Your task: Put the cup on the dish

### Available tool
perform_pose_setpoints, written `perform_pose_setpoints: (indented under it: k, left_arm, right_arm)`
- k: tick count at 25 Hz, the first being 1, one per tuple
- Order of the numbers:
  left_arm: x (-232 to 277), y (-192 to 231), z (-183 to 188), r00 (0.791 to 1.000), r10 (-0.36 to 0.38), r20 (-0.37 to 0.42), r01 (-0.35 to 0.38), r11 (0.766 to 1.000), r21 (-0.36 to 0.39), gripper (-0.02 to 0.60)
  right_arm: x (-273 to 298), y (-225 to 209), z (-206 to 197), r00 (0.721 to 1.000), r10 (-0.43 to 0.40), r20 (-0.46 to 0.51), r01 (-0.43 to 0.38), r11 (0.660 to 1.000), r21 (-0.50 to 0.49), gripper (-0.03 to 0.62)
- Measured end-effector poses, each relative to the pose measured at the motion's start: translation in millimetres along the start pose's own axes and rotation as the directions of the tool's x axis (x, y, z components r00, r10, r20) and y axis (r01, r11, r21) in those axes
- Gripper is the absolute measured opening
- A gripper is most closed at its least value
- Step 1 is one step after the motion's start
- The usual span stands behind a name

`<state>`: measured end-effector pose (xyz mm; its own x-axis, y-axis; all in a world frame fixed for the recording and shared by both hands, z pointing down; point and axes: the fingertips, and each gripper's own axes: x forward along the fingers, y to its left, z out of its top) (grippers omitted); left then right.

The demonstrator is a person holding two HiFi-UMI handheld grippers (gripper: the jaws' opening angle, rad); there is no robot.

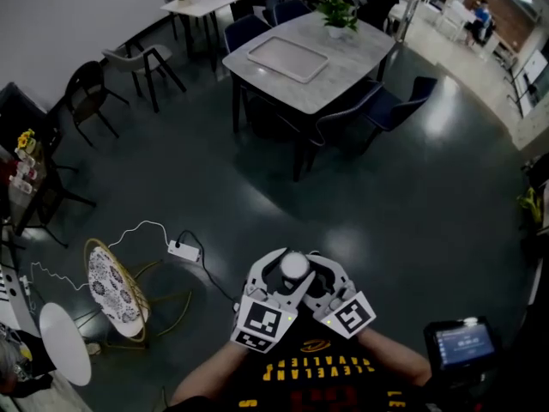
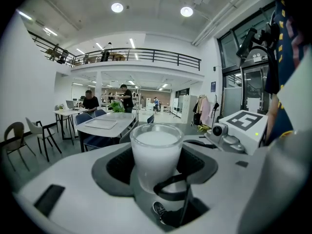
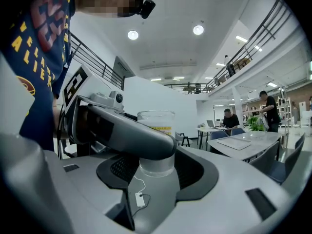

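Observation:
A clear cup [image 1: 294, 266] with a milky white filling hangs in front of my chest, high above the dark floor. My left gripper [image 1: 287, 275] is shut on the cup [image 2: 156, 152], which stands upright between its black pads. My right gripper [image 1: 319, 275] sits close against the left one, with its marker cube [image 2: 246, 124] visible just beside the cup. In the right gripper view the cup [image 3: 156, 118] stands between the right gripper's [image 3: 157, 169] spread jaws, half covered by a left finger [image 3: 131, 130] crossing in front. A flat white tray-like dish [image 1: 287, 58] lies on the far marble table [image 1: 360, 54].
A potted plant [image 1: 336, 11] stands on the marble table, with dark blue chairs [image 1: 390, 110] around it. A round wire chair [image 1: 116, 294] and a white power strip [image 1: 183, 250] with cables sit at lower left. A small screen [image 1: 463, 346] is at lower right. People sit at tables farther back.

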<state>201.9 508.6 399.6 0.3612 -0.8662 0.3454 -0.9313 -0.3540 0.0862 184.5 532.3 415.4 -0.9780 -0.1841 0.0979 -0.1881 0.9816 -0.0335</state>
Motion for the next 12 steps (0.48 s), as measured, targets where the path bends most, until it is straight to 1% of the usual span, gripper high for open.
perform_pose_setpoints:
  k: [7, 12]
  left_arm:
    - [36, 31, 8, 0.998, 0.053, -0.037, -0.053, 0.998, 0.016, 0.261]
    - [78, 65, 19, 0.994, 0.091, -0.06, -0.09, 0.996, 0.004, 0.261]
  right_arm:
    - [24, -41, -2, 0.998, 0.048, 0.038, -0.049, 0.999, 0.02, 0.233]
    - [48, -88, -8, 0.996, 0.088, 0.024, -0.089, 0.995, 0.04, 0.233]
